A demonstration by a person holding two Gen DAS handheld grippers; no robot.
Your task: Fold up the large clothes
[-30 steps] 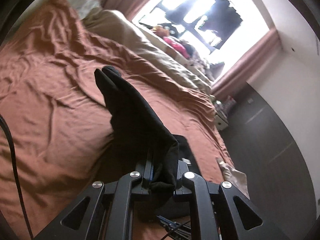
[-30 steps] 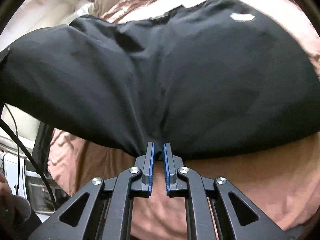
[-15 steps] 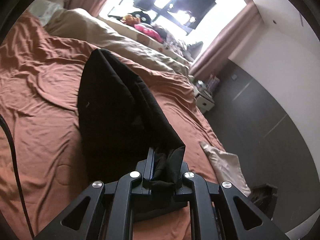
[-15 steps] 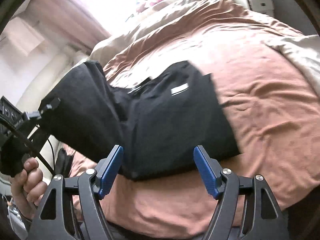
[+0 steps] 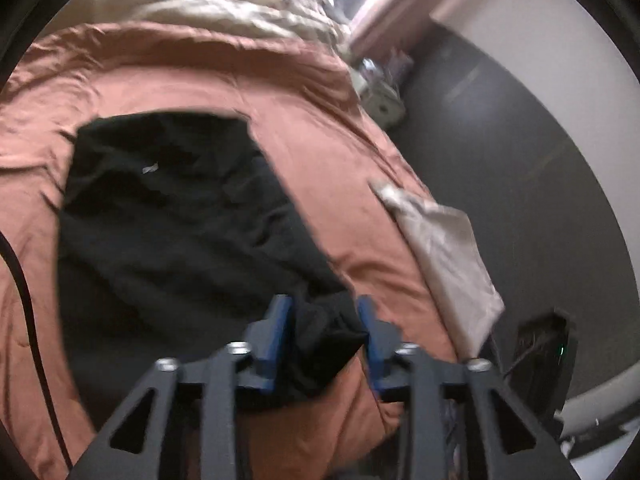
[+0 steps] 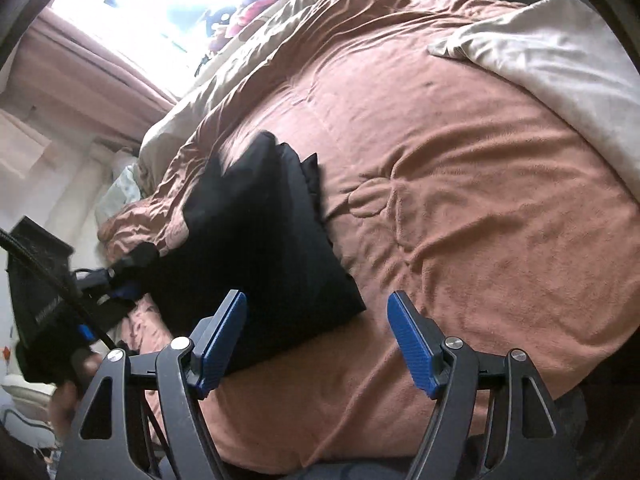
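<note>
A black garment (image 5: 172,216) lies folded flat on the rust-brown bedspread (image 5: 320,128). My left gripper (image 5: 324,320) hovers at the garment's near corner. Its jaws are opening, and a bunched corner of black cloth sits loosely between the blue pads (image 5: 276,332). In the right wrist view the same garment (image 6: 264,232) spreads left of centre. My right gripper (image 6: 318,298) stands open with nothing between its fingers; its left finger hangs over the garment's near edge. That view also shows the left gripper (image 6: 116,280) at the cloth's left corner, held by a hand (image 6: 68,396).
A beige cloth (image 5: 440,240) lies at the bed's right edge and shows as beige cloth (image 6: 552,52) top right. A beige duvet (image 5: 224,12) runs along the far side under a bright window. Dark floor (image 5: 500,160) and a small nightstand (image 5: 380,96) flank the bed. A black cable (image 5: 24,300) hangs left.
The left gripper brought the lifted garment down flat onto the bed and its jaws have parted. The right gripper let go of the cloth, opened wide and drew back.
</note>
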